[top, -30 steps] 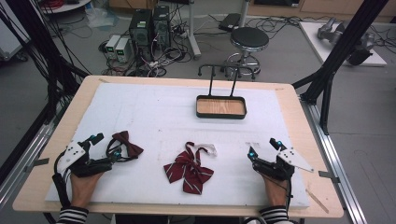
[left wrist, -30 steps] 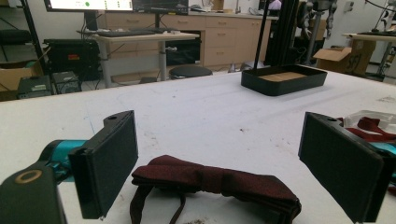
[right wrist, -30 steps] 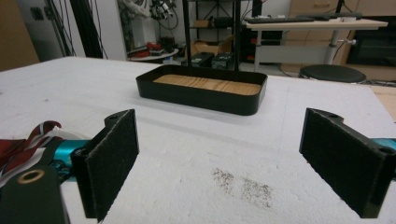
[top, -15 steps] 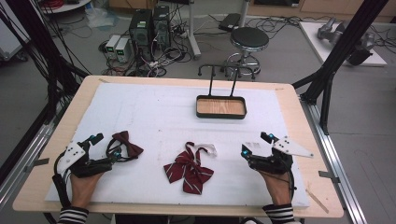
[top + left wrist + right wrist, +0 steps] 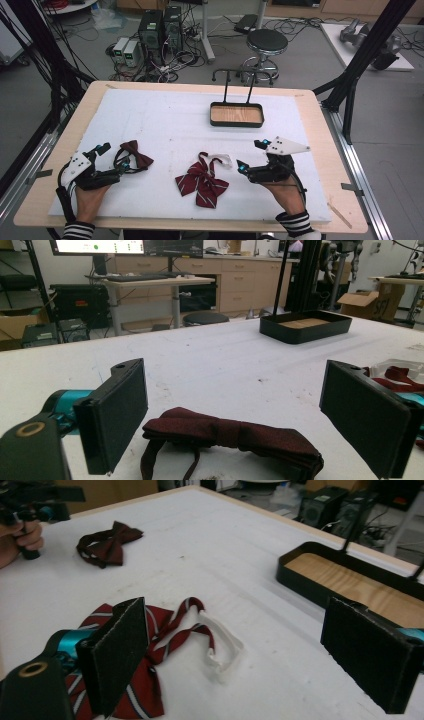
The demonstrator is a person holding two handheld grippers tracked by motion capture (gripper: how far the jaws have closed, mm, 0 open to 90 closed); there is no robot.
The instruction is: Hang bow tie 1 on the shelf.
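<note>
Between the spread left claw (image 5: 235, 405) jaws on the counter (image 5: 165, 120) lies a dark bow tie (image 5: 235, 437), soft, probably light; grip its centre knot. Right claw (image 5: 252, 156) also gapes.

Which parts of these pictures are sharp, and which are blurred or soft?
High view: evenly lit, slightly soft overall. Left gripper view: the dark bow tie and black tray are fairly sharp. Right gripper view: the striped bow tie and its white strap look soft, and the background is blurred.
</note>
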